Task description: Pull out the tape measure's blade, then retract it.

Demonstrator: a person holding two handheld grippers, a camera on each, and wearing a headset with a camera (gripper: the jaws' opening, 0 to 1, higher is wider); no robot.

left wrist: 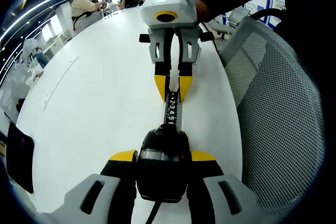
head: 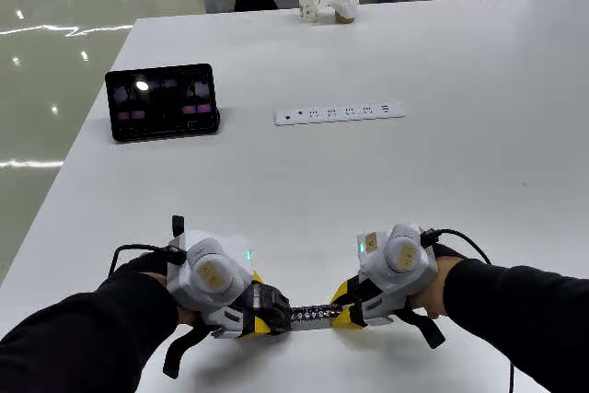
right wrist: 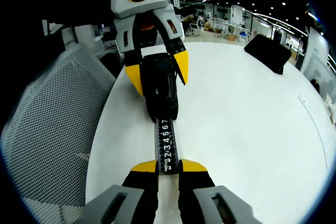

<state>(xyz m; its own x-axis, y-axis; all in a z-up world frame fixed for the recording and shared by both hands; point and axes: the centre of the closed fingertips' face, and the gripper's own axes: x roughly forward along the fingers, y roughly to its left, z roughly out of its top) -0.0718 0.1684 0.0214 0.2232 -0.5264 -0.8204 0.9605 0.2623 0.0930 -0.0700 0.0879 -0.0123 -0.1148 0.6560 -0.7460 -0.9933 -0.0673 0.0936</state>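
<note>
Looking down in the head view, we see the left gripper (head: 250,317) clamped on the black tape measure (head: 270,306) and the right gripper (head: 342,312) pinching the end of its blade (head: 311,314), both low over the near edge of the white table (head: 368,190). In the left gripper view the fingers (left wrist: 124,156) grasp the tape measure, a short numbered length of blade running to the opposite gripper; in the right gripper view the fingers (right wrist: 144,167) are closed on the blade's tip. We judge the pull-out barely begun: the next move calls for drawing the right gripper straight away while the left holds the tape measure steady.
</note>
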